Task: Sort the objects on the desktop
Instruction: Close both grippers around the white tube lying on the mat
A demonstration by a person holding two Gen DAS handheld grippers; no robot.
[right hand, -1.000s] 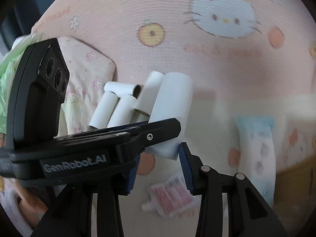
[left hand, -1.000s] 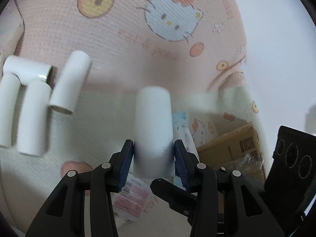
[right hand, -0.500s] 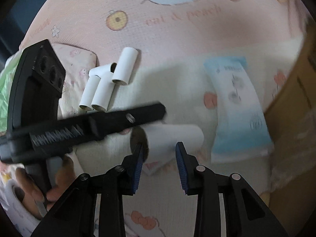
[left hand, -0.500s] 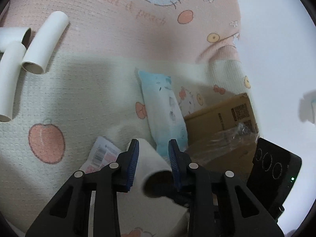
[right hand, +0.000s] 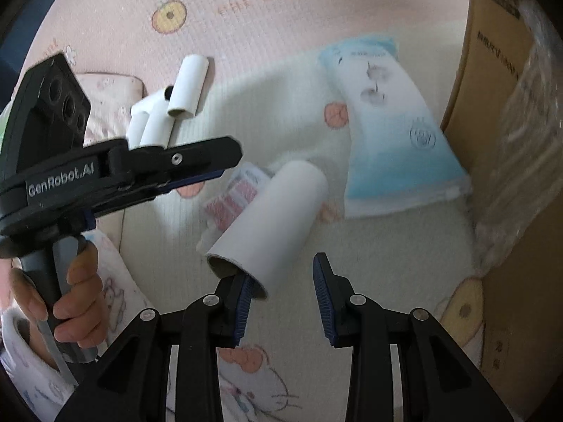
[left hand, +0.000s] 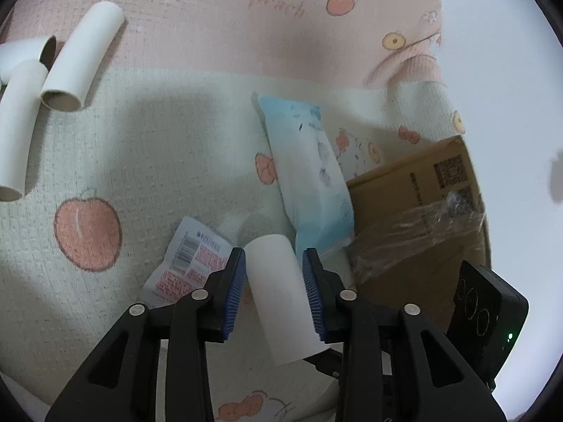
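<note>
Five white cardboard tubes: four clustered at upper left (right hand: pixel 186 86), one at lower centre (right hand: pixel 271 221). One pale blue soft tissue pack (right hand: pixel 390 123), one red-printed white sachet (left hand: pixel 190 260), one brown cardboard box (left hand: pixel 415 211).

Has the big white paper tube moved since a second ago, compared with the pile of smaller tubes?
Yes. The big white tube has moved away from the pile of smaller tubes, down toward the blue tissue pack, landing partly over the red-printed sachet.

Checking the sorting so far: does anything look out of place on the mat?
Yes. The wide tube sits tilted over a red-and-white packet, apart from the thin tubes grouped farther back. Nothing looks spilled or torn.
</note>
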